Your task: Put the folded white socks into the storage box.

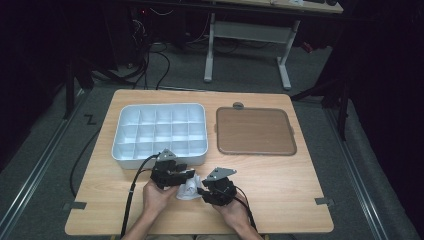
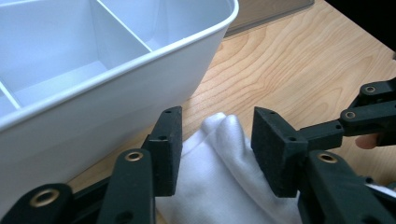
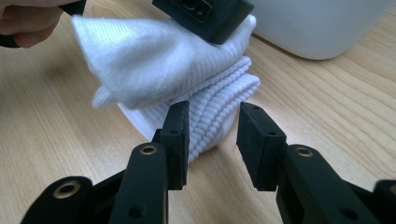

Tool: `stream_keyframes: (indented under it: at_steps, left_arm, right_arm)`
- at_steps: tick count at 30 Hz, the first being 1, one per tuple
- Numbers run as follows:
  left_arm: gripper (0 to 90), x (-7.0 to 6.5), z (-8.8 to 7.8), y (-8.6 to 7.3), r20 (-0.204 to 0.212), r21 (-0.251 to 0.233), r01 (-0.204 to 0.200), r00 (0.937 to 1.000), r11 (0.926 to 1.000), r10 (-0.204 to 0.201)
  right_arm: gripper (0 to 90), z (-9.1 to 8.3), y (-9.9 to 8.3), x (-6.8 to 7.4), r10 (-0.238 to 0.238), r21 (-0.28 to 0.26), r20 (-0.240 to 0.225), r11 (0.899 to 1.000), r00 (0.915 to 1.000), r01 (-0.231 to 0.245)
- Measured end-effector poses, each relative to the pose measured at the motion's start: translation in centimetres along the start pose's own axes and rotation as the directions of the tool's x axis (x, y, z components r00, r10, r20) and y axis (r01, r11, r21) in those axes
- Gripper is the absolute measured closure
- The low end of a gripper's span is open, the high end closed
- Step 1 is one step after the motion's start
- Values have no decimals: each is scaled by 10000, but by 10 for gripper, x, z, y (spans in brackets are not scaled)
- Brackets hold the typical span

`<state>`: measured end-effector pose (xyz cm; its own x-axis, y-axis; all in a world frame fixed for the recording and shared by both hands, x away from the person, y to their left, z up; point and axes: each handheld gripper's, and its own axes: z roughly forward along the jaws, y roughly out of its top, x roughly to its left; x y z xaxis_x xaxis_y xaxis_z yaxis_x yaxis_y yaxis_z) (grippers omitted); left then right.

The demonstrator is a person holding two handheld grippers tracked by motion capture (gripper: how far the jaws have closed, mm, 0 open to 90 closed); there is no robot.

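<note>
High view: you've got 1 white compartment tray (image 1: pixel 159 134) at the table's (image 1: pixel 280 190) left, 1 brown flat tray (image 1: pixel 255 131) to its right, 1 white cloth (image 1: pixel 189 190) near the front edge, just in front of the white tray. 2 hands, 2 grippers: left gripper (image 1: pixel 176 176) at the cloth's left, right gripper (image 1: pixel 210 192) at its right. Cloth is mostly covered by both; jaw gaps too small to read here. Your forearms are cut off at the bottom edge.

Left gripper view: your left gripper (image 2: pixel 217 140) jaws are spread, with the cloth (image 2: pixel 219 172) between them; pads don't seem to press it. The white tray (image 2: pixel 107 93) is just beside it, cropped top & left. Other gripper's links are at the right edge.

Right gripper view: right gripper (image 3: pixel 212 140) jaws are spread, the ribbed cloth (image 3: pixel 163 74) edge just ahead between the tips, not pinched. Cloth's top is hidden by the other gripper's block.
</note>
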<state>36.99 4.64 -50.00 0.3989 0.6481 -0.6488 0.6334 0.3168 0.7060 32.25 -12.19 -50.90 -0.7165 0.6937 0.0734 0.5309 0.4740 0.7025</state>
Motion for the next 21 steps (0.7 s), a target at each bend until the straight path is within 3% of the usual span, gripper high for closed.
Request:
stream_keyframes:
  at_steps: [7, 14, 21]
  left_arm:
    - [504, -5, -8, 3, 242, -148, -3, 9997, 9999, 7]
    - [505, -6, -26, 10, 355, -299, 160, 9993, 9994, -150]
    - [519, 7, -39, 7, -23, -349, 304, 9995, 9989, -305]
  right_arm:
    - [709, -9, -3, 0, 5, -117, -57, 9999, 10000, -6]
    - [784, -25, -2, 1, -124, -219, 52, 9997, 9999, 125]
    - [803, -41, 7, 5, -241, -632, -35, 9977, 9997, 238]
